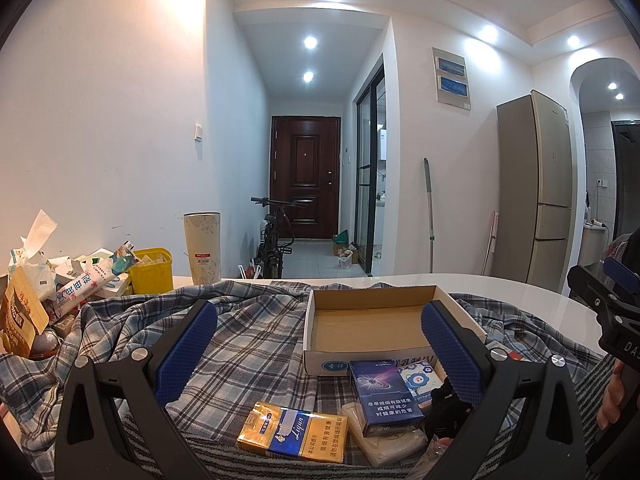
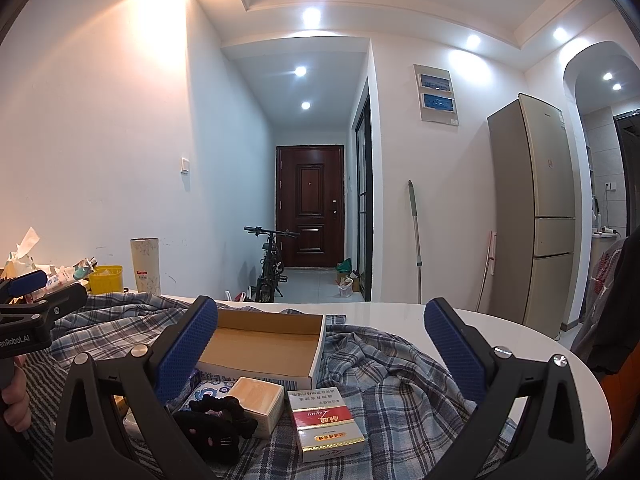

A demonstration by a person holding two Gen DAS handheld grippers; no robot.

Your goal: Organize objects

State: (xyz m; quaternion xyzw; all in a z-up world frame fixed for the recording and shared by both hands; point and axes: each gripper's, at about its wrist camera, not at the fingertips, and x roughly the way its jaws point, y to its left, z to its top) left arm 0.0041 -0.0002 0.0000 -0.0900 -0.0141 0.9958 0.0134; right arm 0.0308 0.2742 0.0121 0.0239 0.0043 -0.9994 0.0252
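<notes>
An open, empty cardboard box lies on a plaid cloth. In front of it in the left wrist view lie a gold and blue cigarette pack, a dark blue pack on a pale soap bar, and a blue patterned packet. The right wrist view shows a tan soap box, a red and white cigarette pack and a black plush hair tie. My left gripper and my right gripper are open and empty above these items.
A yellow tub, a tall patterned tumbler and a heap of packets and tissues stand at the left on the white table. Beyond are a hallway with a bicycle and a fridge.
</notes>
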